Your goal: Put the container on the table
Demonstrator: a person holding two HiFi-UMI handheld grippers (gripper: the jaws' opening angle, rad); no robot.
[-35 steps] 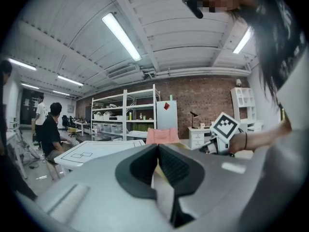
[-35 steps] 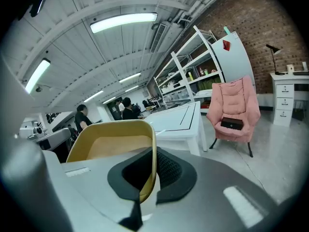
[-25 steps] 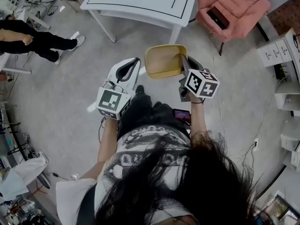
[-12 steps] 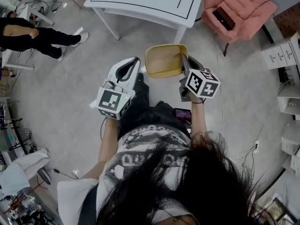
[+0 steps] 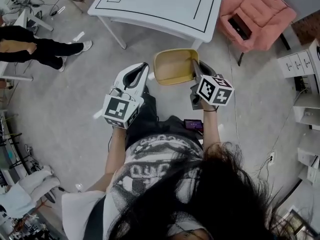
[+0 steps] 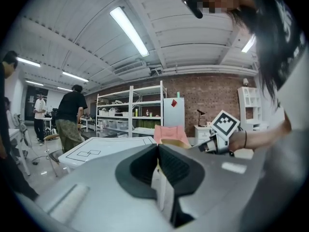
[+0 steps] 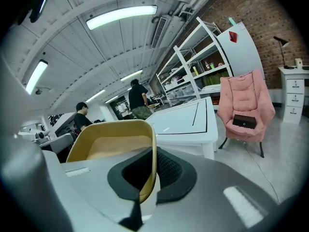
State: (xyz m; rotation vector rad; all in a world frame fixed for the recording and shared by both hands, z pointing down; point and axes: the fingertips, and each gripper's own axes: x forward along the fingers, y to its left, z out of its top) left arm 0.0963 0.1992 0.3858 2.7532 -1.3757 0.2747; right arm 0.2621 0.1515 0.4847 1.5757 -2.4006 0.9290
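Observation:
A tan, shallow container (image 5: pixel 175 66) hangs in the air over the grey floor, short of the white table (image 5: pixel 160 4). My right gripper (image 5: pixel 194 68) is shut on its right rim. In the right gripper view the rim (image 7: pixel 150 149) stands pinched between the dark pads of that gripper (image 7: pixel 153 151), with the table (image 7: pixel 188 122) beyond. My left gripper (image 5: pixel 142 68) is level with the container's left side, apart from it, shut with nothing in it. The left gripper view shows its jaws (image 6: pixel 158 151) together, with the table (image 6: pixel 106 146) and container (image 6: pixel 171 141) ahead.
A pink armchair (image 5: pixel 255 11) with a black object (image 5: pixel 239 26) on its seat stands right of the table. A person (image 5: pixel 35 44) stands at the left. White drawers (image 5: pixel 295 59) line the right wall. Shelving (image 6: pixel 130 110) stands far behind.
Both grippers and the held container have moved forward toward the table, which now fills more of the head view's top. The grip has not changed.

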